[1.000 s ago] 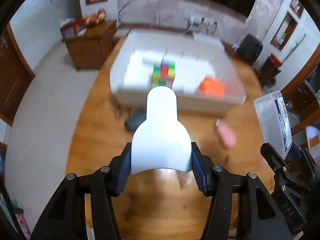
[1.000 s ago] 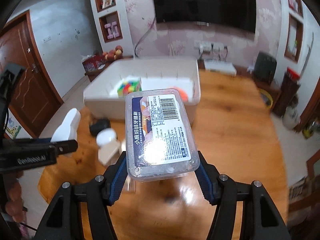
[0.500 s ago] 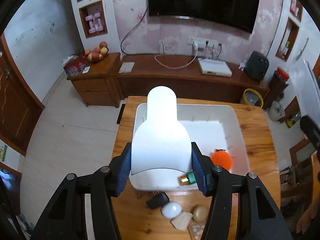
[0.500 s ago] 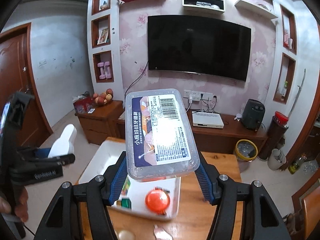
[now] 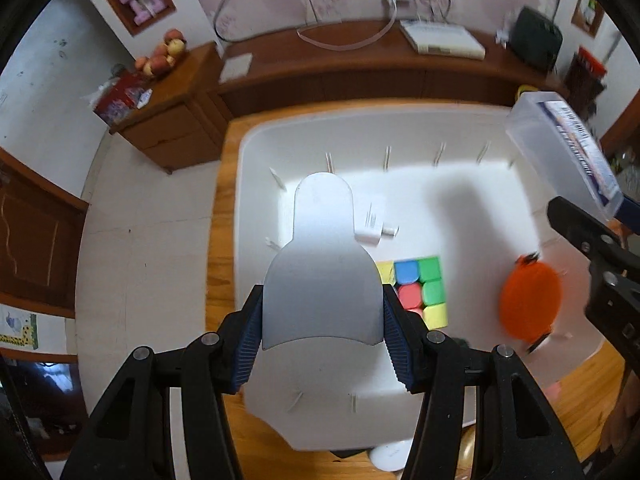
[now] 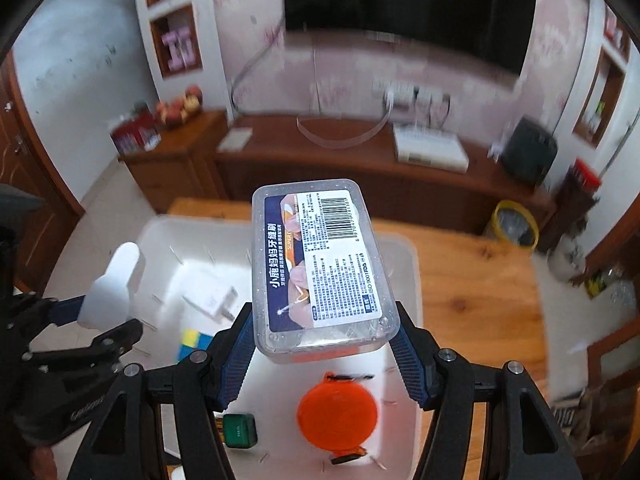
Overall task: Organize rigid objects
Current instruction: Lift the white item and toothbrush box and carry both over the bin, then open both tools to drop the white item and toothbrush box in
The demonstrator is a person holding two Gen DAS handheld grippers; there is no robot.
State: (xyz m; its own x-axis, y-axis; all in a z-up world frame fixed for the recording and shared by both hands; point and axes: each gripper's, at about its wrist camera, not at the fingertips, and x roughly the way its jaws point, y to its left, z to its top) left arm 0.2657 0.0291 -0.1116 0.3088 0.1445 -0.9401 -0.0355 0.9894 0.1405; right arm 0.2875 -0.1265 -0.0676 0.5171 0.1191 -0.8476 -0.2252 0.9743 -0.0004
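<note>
While clamped by tongs, white bottle (image 5: 322, 280) shows rounded neck, flared shoulders

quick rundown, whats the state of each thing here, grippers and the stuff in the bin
left gripper: shut on white bottle, over the bin
right gripper: shut on clear labelled box, over the bin
white bin: open-topped
colour cube: lying in bin
orange round thing: lying in bin
white charger: lying in bin

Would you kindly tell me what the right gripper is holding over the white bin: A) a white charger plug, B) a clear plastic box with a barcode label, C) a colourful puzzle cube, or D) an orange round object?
B: the right gripper clamps the clear labelled box between its blue pads.
</note>
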